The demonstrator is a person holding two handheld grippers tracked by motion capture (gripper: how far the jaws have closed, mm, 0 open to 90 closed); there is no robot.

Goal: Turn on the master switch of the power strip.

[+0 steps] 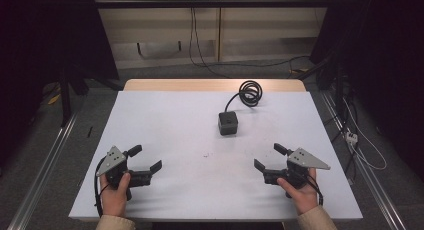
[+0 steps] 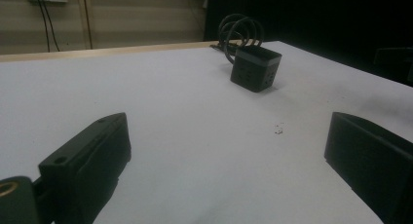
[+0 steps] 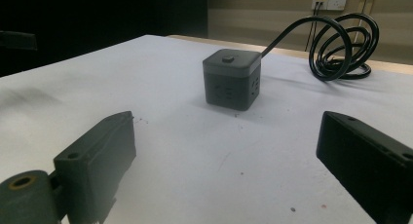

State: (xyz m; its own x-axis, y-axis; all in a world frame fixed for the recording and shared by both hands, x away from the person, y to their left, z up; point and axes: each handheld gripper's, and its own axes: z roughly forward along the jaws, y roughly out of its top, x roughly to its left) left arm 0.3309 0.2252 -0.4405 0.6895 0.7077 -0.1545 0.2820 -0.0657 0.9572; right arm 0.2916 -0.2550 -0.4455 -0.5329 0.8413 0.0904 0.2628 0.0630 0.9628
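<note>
A dark cube-shaped power socket (image 1: 228,123) stands upright on the white table (image 1: 165,120), a little right of centre toward the far side. Its black cable is wound into a coil (image 1: 250,92) behind it at the far edge. The cube (image 2: 255,68) and coil (image 2: 239,30) lie ahead in the left gripper view, and the cube (image 3: 232,78) with its top button and the coil (image 3: 343,46) in the right gripper view. My left gripper (image 1: 148,158) rests open near the front left. My right gripper (image 1: 267,157) rests open near the front right. Both hold nothing.
A strip of wooden tabletop (image 1: 215,84) shows past the white cover at the far edge. A few dark specks (image 1: 206,154) mark the table's middle. Metal rails (image 1: 45,165) run along the floor on both sides, and loose cables (image 1: 362,150) lie on the floor at right.
</note>
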